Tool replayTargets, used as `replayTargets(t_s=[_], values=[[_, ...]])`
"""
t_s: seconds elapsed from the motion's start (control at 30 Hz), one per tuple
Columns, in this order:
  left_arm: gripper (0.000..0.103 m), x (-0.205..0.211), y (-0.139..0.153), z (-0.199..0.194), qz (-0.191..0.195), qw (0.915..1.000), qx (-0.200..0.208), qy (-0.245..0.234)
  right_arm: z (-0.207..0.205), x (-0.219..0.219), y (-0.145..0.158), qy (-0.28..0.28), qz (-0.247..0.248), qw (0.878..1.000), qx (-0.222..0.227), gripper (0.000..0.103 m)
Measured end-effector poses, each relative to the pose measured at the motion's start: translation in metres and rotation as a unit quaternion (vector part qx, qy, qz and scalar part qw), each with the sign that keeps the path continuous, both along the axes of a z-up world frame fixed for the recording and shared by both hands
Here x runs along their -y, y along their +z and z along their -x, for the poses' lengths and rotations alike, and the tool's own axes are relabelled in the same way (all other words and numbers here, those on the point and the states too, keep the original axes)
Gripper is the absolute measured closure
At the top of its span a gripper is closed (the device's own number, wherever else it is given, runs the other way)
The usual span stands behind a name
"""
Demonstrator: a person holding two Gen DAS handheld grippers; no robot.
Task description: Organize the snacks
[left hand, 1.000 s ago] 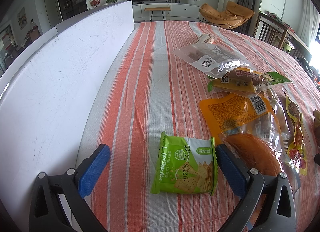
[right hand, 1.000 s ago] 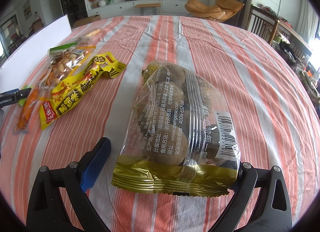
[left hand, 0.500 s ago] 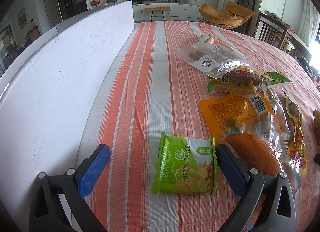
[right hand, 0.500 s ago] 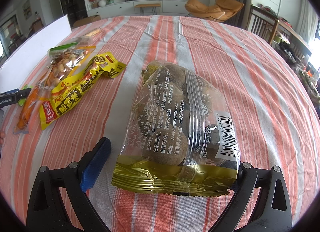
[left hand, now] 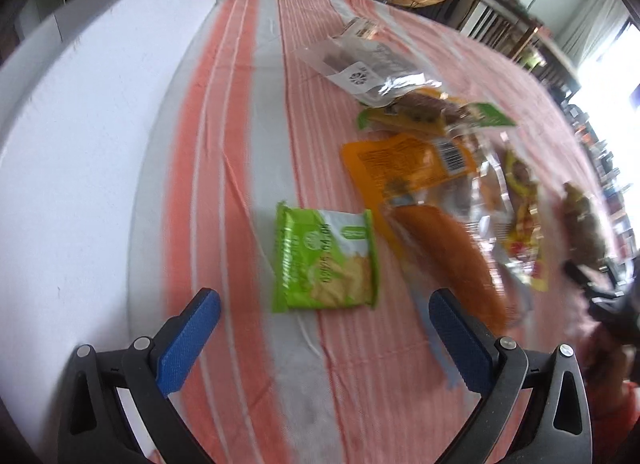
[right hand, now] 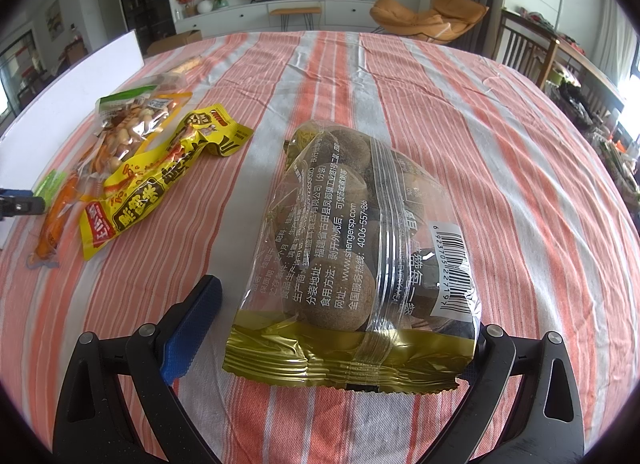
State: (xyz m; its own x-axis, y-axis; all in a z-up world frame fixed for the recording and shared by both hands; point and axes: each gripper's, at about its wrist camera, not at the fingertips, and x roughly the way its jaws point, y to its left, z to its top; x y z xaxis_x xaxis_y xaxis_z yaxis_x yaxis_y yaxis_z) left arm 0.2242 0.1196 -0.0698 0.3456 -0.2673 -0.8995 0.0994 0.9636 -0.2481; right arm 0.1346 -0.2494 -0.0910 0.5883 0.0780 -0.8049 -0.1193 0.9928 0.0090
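Observation:
A green cracker packet (left hand: 326,260) lies on the striped tablecloth (left hand: 240,144), just ahead of my left gripper (left hand: 324,324), which is open and holds nothing. This view is blurred. To the packet's right lies a clear pack with an orange sausage (left hand: 448,260). My right gripper (right hand: 344,304) is open, and a clear, gold-edged bag of brown round fruits (right hand: 360,256) lies on the cloth between its jaws. That bag hides the right finger; the blue left finger (right hand: 192,324) stands apart from it.
A white board (left hand: 80,144) stands along the table's left side. More snacks lie mid-table: an orange packet (left hand: 408,160), a nut pack (right hand: 132,124), a yellow packet (right hand: 160,184) and a clear packet (left hand: 360,64). Chairs stand beyond the table's right edge.
The left gripper has pulled back and tilted, so the green packet now lies ahead of its fingers instead of between them. The right gripper and its bag have not moved.

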Motion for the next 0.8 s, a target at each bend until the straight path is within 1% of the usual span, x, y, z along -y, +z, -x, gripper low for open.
replayTargets(t_s=[0.03,0.07,0.1,0.17,0.2,0.23,0.27,0.3,0.37,0.47,0.5,0.57,0.6,0.63,0.67,0.7,0.73,0.77,0.8], values=[[0.000,-0.001,0.000,0.000,0.001,1.0000,-0.003,0.002,0.000,0.001,0.000,0.000,0.000,1.000,0.000,0.003],[0.000,0.001,-0.001,-0.001,-0.011,0.9999,-0.003,0.001,0.000,0.001,0.000,0.000,0.000,1.000,0.000,0.003],[0.001,0.004,-0.002,-0.002,-0.029,0.9996,0.001,-0.001,0.000,0.000,0.000,0.000,0.000,1.000,0.000,0.003],[0.006,0.010,-0.004,-0.004,-0.061,0.9980,0.015,0.004,0.000,0.001,0.000,0.000,0.000,1.000,0.000,0.003],[0.013,0.014,-0.004,-0.005,-0.076,0.9967,0.025,0.011,0.000,0.000,0.000,0.000,0.000,1.000,0.000,0.003],[0.026,0.018,-0.003,-0.006,-0.091,0.9951,0.037,0.012,0.000,0.001,0.000,0.000,0.001,1.000,0.000,0.003],[0.034,0.023,-0.002,-0.006,-0.105,0.9933,0.047,0.009,0.000,0.001,0.000,0.000,0.000,1.000,0.000,0.003],[0.050,0.029,-0.002,-0.006,-0.118,0.9911,0.061,0.000,0.000,0.001,0.000,0.000,0.000,1.000,0.000,0.003],[0.053,0.035,-0.001,-0.003,-0.120,0.9900,0.074,-0.007,0.000,0.001,0.000,0.000,0.001,1.000,0.000,0.003],[0.054,0.025,0.002,0.005,-0.086,0.9933,0.076,0.001,0.001,0.004,0.001,0.001,-0.013,1.000,0.003,0.003],[0.054,0.019,0.005,0.010,-0.072,0.9943,0.079,0.008,0.003,0.011,0.004,0.009,-0.044,0.999,0.005,0.003],[0.054,0.008,0.011,0.023,-0.042,0.9950,0.089,0.019,0.002,0.035,0.010,0.023,-0.133,0.991,-0.012,0.004],[0.054,0.004,0.015,0.029,-0.032,0.9946,0.095,0.024,-0.004,0.052,0.012,0.018,-0.190,0.981,-0.034,0.004],[0.054,0.000,0.018,0.031,-0.025,0.9943,0.101,0.026,-0.011,0.066,0.014,0.002,-0.231,0.971,-0.054,0.004],[0.054,-0.002,0.021,0.035,-0.018,0.9940,0.104,0.027,-0.018,0.077,0.017,-0.018,-0.254,0.964,-0.073,0.004],[0.054,-0.002,0.023,0.039,-0.010,0.9937,0.108,0.028,-0.029,0.084,0.020,-0.033,-0.254,0.962,-0.098,0.004],[0.054,-0.002,0.027,0.041,-0.003,0.9933,0.113,0.027,-0.040,0.082,0.022,-0.034,-0.234,0.963,-0.126,0.004],[0.054,0.001,0.032,0.045,0.003,0.9927,0.118,0.024,-0.046,0.075,0.024,-0.027,-0.215,0.966,-0.139,0.004],[0.054,0.003,0.035,0.045,0.007,0.9922,0.123,0.021,-0.053,0.060,0.028,-0.008,-0.179,0.973,-0.148,0.004]])
